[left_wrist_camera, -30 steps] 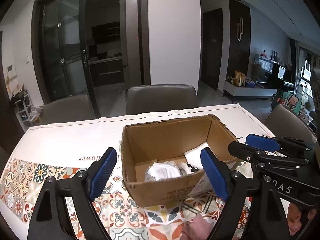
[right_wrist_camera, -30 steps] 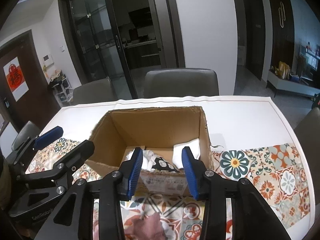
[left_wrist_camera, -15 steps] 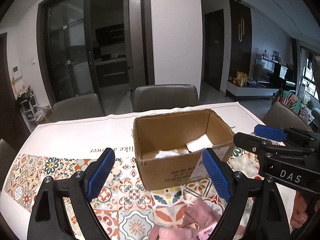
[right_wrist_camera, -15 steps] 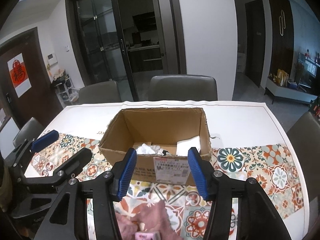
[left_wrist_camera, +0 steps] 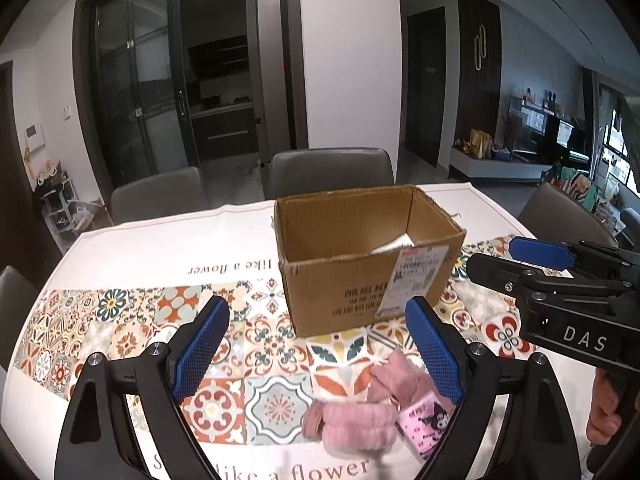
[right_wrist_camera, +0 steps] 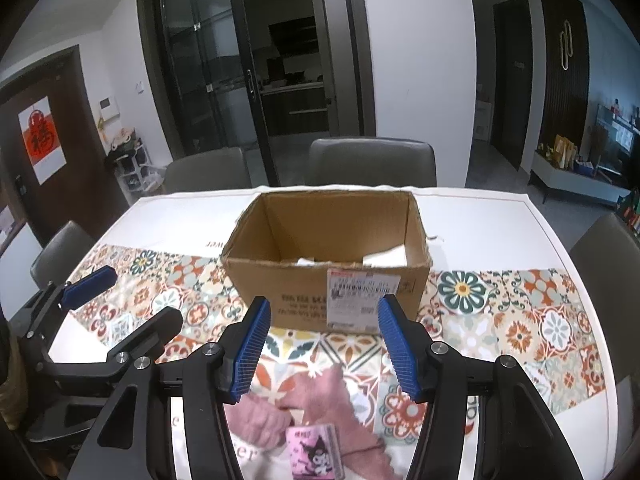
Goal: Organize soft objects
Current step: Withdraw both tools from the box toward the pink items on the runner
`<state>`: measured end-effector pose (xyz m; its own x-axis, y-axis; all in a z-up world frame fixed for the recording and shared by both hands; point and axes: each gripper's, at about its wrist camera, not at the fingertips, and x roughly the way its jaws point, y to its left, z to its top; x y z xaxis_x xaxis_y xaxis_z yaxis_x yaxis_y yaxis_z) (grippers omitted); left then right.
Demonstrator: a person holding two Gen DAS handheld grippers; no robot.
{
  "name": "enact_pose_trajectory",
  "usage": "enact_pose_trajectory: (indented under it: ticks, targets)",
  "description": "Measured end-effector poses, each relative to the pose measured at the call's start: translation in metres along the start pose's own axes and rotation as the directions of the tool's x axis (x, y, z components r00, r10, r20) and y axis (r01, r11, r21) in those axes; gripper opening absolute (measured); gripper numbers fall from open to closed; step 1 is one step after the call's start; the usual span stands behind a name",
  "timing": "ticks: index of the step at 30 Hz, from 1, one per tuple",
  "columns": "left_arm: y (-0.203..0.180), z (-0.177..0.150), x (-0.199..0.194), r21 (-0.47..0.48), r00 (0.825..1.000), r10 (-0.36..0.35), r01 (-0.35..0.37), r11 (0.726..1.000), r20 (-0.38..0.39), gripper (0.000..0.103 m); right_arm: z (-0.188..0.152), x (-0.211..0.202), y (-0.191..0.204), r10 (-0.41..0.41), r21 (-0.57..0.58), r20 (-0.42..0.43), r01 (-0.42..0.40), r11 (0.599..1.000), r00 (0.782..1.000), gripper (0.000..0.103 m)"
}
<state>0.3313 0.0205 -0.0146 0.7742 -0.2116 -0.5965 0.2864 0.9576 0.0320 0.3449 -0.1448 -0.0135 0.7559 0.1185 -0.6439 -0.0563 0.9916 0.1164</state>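
An open cardboard box (left_wrist_camera: 360, 256) (right_wrist_camera: 328, 236) stands mid-table with white cloth (left_wrist_camera: 392, 245) (right_wrist_camera: 384, 258) showing inside. A pair of fuzzy pink socks (left_wrist_camera: 356, 420) (right_wrist_camera: 320, 404) with a pink cartoon label lies on the tablecloth in front of the box. My left gripper (left_wrist_camera: 316, 316) hangs open above and just behind the socks, nothing between its pads. My right gripper (right_wrist_camera: 324, 312) is open too, over the socks, holding nothing. Each gripper shows in the other's view: the right gripper (left_wrist_camera: 516, 260) at the right edge, the left gripper (right_wrist_camera: 128, 304) at the left.
The table (left_wrist_camera: 160, 248) wears a white cloth with patterned tile bands. Grey chairs (left_wrist_camera: 332, 168) (right_wrist_camera: 372, 160) stand along the far side and at both ends. Glass doors and a white wall lie beyond. A hand (left_wrist_camera: 604, 408) holds the right gripper's handle.
Both grippers have drawn back from the box toward the near table edge. The pink socks have come into view beneath them. The right gripper's jaws have widened.
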Motion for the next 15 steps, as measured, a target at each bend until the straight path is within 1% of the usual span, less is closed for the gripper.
enact_pose_trajectory:
  ticks: [7,15]
  targets:
    - [0.004,-0.021,-0.005,0.002,0.999,-0.017,0.017,1.0,-0.042,0.09,-0.016,-0.005,0.008,-0.007,0.0,-0.03,0.007,1.0,1.0,0.057]
    - [0.003,-0.043,-0.005,0.004,0.993,-0.049,0.05,0.999,-0.109,0.09,-0.038,-0.002,0.014,-0.01,0.009,-0.098,0.011,1.0,0.995,0.057]
